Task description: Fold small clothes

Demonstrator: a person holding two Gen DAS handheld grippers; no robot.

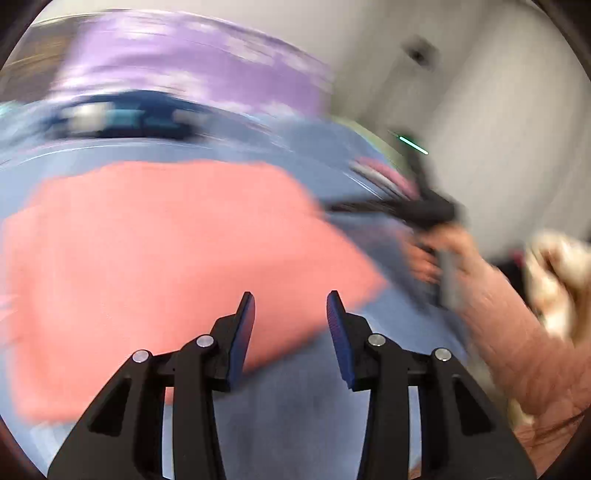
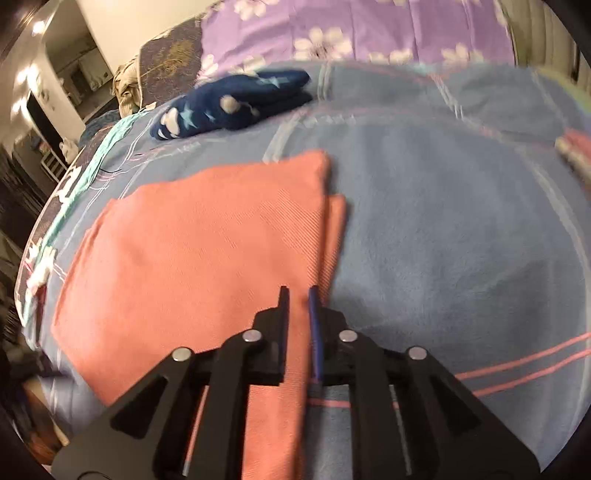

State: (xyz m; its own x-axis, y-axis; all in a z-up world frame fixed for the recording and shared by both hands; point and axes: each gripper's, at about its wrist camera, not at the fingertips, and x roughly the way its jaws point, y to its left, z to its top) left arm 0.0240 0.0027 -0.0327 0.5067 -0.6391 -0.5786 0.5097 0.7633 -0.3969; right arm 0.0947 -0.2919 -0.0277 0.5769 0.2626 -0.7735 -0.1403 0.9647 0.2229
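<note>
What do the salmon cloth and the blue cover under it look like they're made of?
Salmon cloth: seemingly a thin woven fabric with a matte finish; fine diagonal ribbing shows, and the folded edges lie flat. Blue cover: probably soft fleece or brushed plush, going by its fuzzy, mottled nap.

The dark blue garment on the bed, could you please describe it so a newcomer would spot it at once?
Start at the blue blanket covering the bed. Beyond the folded salmon cloth, near the purple flowered sheet, lies the dark blue garment. It alone is navy with pale stars and spots.
</note>
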